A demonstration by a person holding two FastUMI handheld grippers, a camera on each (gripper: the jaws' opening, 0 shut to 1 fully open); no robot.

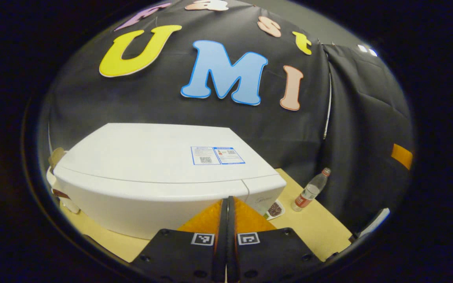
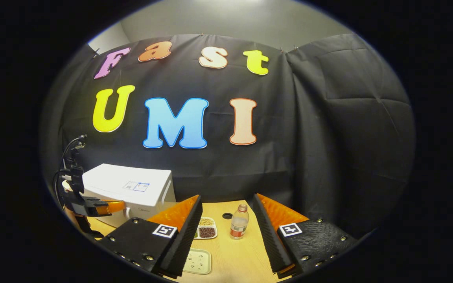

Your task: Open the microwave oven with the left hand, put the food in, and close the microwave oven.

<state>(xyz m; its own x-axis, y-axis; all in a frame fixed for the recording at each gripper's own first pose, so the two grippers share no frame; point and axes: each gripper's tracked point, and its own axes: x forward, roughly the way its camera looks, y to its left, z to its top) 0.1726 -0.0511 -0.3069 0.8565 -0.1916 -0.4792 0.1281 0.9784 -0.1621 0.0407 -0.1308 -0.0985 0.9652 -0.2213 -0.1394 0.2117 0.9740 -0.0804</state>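
The white microwave stands on the wooden table, seen from above and in front, with its door closed. My left gripper is shut with nothing between its fingers, its tips close to the upper front edge near the seam of the door and control panel. A compartment tray of food lies to the right of the microwave. In the right gripper view, my right gripper is open and empty above the table, with the food tray just beyond its left finger. The microwave and left gripper show at the left.
A clear plastic bottle with a red label stands right of the food tray, also visible as the bottle. A small dark round spot sits behind it. A pale flat tray lies near the table's front. Black cloth walls close the back and right.
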